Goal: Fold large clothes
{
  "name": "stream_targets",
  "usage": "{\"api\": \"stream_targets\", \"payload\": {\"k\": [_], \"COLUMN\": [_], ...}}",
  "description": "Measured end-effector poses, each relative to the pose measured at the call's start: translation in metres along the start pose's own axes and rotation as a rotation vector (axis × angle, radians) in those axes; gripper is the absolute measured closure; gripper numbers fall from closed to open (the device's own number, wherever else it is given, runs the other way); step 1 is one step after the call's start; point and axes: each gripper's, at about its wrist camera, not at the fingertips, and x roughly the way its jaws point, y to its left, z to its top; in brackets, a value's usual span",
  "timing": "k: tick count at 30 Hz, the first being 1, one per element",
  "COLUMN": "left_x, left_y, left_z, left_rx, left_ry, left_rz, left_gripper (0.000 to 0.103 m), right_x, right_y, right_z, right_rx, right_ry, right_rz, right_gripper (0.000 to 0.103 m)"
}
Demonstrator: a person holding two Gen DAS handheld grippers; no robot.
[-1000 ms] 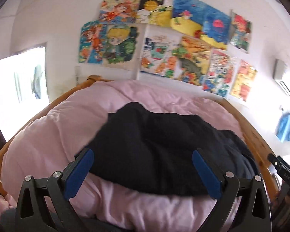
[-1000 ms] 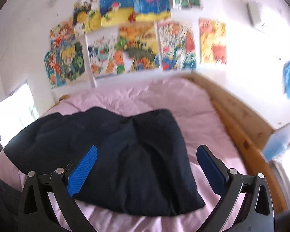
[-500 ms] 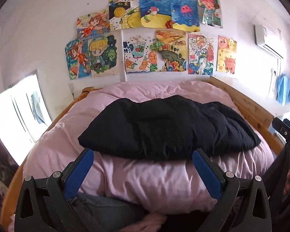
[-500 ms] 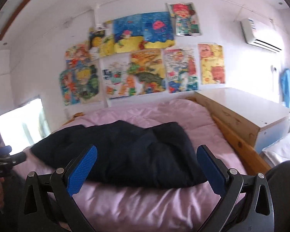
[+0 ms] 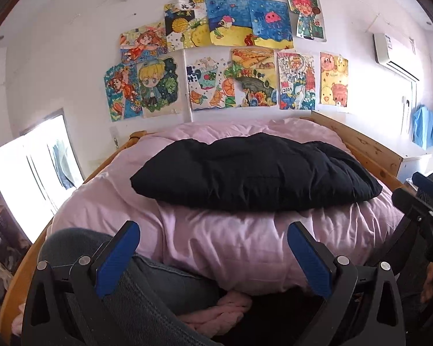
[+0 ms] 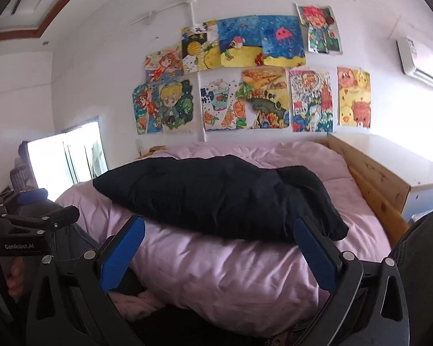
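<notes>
Folded dark garment (image 5: pixel 254 170) resting on the pink duvet (image 5: pixel 233 242); left gripper (image 5: pixel 213 250) and right gripper (image 6: pixel 219 248) held short of it, fingers spread and empty, suggesting folding is complete.

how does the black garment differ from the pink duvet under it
The black garment is dark, bunched into a compact folded mound; the pink duvet is pale and spread over the whole bed. The garment lies on top, the duvet beneath it, draping over the near edge. Both are soft, puffy and untouched by either gripper.
</notes>
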Motion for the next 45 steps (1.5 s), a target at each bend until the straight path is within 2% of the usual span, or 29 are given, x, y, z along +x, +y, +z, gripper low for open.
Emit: {"api": "stream_targets", "payload": {"k": [5,9,17,45], "left_x": [-0.007,-0.001,-0.001,-0.002], "left_y": [0.003,0.004,0.002,-0.002], "left_z": [-0.01,-0.014,-0.017,-0.018], "left_rx": [-0.019,-0.033,-0.039,-0.043], "left_ry": [-0.047,-0.021,-0.032,-0.038], "left_rz": [0.027,0.015,0.016,0.02], "left_gripper": [0.0,0.0,0.0,0.0], "right_x": [-0.012,-0.004,0.004,0.006], "right_y": [0.005,0.007,0.0,-0.001], "right_z": [-0.002,-0.004,-0.008,-0.011], "right_rx": [-0.027,-0.028,-0.01,-0.003], "right_ry": [-0.042,-0.005,0.029,0.037], "right_rz": [-0.002,-0.008,-0.008,-0.012], "right_gripper": [0.001,0.001,0.001,0.001]}}
